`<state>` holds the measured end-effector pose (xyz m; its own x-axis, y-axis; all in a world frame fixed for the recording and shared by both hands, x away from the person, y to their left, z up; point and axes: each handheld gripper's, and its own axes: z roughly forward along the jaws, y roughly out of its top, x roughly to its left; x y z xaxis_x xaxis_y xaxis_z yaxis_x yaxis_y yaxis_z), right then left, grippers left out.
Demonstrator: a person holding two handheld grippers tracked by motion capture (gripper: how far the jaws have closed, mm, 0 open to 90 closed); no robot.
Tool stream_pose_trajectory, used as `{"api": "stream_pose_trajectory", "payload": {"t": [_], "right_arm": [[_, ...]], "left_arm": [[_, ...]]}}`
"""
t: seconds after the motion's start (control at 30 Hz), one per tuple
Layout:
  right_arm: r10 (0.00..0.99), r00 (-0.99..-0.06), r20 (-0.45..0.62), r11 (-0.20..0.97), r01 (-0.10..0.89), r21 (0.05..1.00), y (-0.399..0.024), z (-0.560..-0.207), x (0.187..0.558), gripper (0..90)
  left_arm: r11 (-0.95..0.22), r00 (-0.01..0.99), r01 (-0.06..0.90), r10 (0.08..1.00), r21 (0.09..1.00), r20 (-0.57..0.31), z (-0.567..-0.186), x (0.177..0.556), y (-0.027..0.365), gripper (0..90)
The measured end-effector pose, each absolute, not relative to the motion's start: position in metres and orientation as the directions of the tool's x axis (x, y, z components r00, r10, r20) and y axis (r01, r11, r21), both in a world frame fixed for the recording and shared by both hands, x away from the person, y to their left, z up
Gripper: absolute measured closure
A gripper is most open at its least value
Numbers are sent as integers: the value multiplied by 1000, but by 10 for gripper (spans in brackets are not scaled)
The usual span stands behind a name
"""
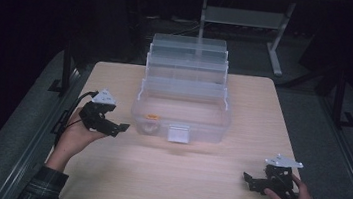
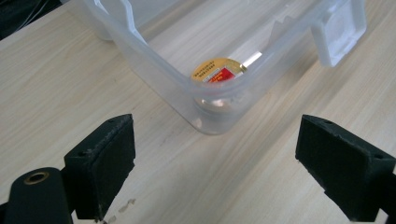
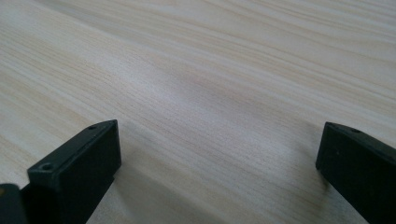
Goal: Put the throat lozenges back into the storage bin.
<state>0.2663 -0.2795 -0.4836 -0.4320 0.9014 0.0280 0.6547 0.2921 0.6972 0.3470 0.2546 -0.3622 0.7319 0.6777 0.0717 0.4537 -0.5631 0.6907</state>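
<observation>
A clear plastic box [image 1: 181, 115] with its stepped lid tipped open behind it stands in the middle of the light wooden table [image 1: 180, 180]. A round yellow and red object [image 2: 217, 71] lies in the box's front left corner [image 2: 210, 116], also seen as the round object [image 1: 152, 117] in the high view. My left gripper [image 1: 121, 127] is held just left of the box, jaws wide apart and empty, pointing at that corner; the left gripper [image 2: 215, 154] faces it at close range. My right gripper [image 1: 248, 180] rests low near the table's front right, open over bare wood, and the right gripper [image 3: 217, 163] holds nothing.
A white latch tab [image 1: 178, 133] hangs on the box's front wall. Behind the table stands a grey metal stand [image 1: 277, 35] on a dark floor. Bare wood lies between the two grippers at the front of the table.
</observation>
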Motion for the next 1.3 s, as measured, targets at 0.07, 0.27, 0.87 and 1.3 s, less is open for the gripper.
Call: {"api": "stream_pose_trajectory", "payload": {"t": [0.07, 0.27, 0.87, 1.3], "right_arm": [[902, -432, 28, 292, 655, 697, -279, -484, 266, 0], [902, -432, 28, 292, 655, 697, -279, -484, 266, 0], [902, -432, 28, 292, 655, 697, -279, -484, 266, 0], [901, -432, 28, 292, 655, 697, -279, -484, 266, 0]], "left_arm": [[-561, 730, 452, 679, 694, 74, -364, 343, 257, 113], [-553, 723, 454, 687, 699, 74, -373, 331, 265, 113], [-518, 686, 485, 725, 705, 61, -412, 300, 286, 119], [-496, 666, 501, 744, 709, 49, -439, 281, 294, 119]]}}
